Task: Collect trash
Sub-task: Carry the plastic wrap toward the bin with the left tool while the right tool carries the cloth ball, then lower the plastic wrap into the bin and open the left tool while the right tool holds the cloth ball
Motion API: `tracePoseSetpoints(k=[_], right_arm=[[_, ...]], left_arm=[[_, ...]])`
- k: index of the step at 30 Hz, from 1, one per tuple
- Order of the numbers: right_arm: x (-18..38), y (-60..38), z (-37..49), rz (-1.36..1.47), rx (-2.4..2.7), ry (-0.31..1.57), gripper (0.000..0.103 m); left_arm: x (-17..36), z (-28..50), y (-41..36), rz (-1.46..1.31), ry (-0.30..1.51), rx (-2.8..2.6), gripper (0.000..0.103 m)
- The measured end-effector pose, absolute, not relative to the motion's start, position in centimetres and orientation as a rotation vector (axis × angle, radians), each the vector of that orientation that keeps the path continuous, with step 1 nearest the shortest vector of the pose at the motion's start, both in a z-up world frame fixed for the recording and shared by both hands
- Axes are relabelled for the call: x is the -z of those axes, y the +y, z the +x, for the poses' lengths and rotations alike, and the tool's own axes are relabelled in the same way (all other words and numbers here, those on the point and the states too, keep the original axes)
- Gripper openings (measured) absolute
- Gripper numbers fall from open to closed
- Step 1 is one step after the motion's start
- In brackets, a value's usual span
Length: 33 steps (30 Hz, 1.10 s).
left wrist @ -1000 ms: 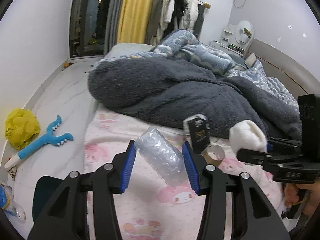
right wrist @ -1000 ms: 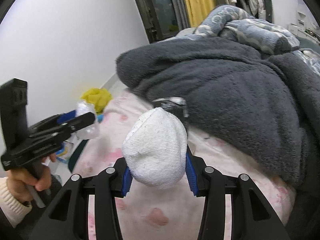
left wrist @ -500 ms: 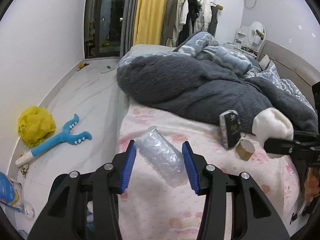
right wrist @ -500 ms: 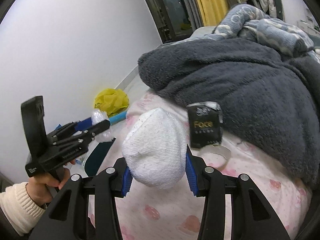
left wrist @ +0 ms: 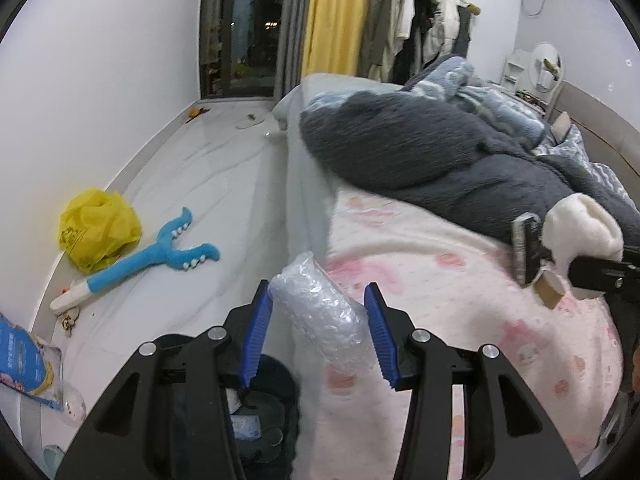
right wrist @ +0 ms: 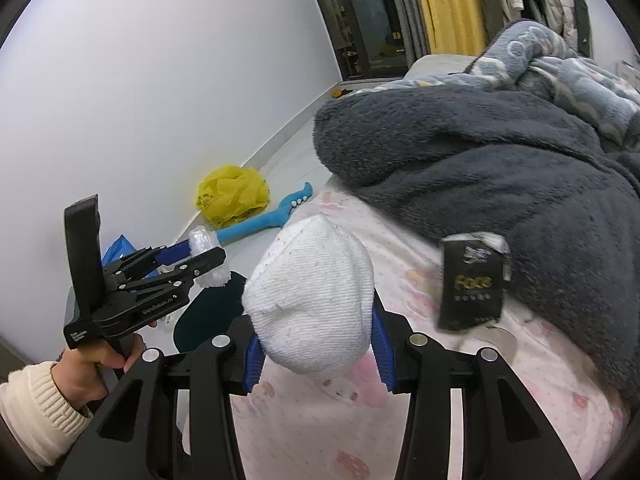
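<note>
My left gripper (left wrist: 316,292) is shut on a roll of clear bubble wrap (left wrist: 320,316), held over the bed's left edge. A dark bin (left wrist: 272,396) stands on the floor just below it. In the right wrist view the left gripper (right wrist: 200,256) and its bubble wrap (right wrist: 206,242) hang above the bin (right wrist: 208,312). My right gripper (right wrist: 316,320) is shut on a balled white sock (right wrist: 312,292), over the pink sheet. The sock (left wrist: 580,228) also shows at the left wrist view's right edge. A black packet (right wrist: 472,284) and a tape roll (right wrist: 494,340) lie on the sheet.
A dark grey blanket (left wrist: 440,152) is heaped across the bed (left wrist: 440,320). On the white floor by the wall lie a yellow plastic bag (left wrist: 96,228), a blue long-handled toy (left wrist: 152,260) and a blue packet (left wrist: 24,360). A hand in a cream sleeve (right wrist: 40,400) holds the left gripper.
Both grippers have swung left toward the bed's edge, still gripping the bubble wrap and the sock. The dark bin has come into view under the left gripper.
</note>
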State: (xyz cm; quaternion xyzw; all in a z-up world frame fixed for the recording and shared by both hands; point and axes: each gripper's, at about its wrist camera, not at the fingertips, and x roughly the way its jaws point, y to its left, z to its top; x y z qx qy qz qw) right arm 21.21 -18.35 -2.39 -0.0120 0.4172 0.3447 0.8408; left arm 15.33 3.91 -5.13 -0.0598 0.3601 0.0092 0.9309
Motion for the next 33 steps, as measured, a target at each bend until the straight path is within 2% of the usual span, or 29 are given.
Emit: tracePoseSetpoints(k=[33], right_arm=[[4.6, -3.9, 21.8, -0.14, -0.864, 0.936, 0.046]], left_arm=[[14.8, 13.9, 16.2, -0.242, 1.129, -0.153, 0.05]])
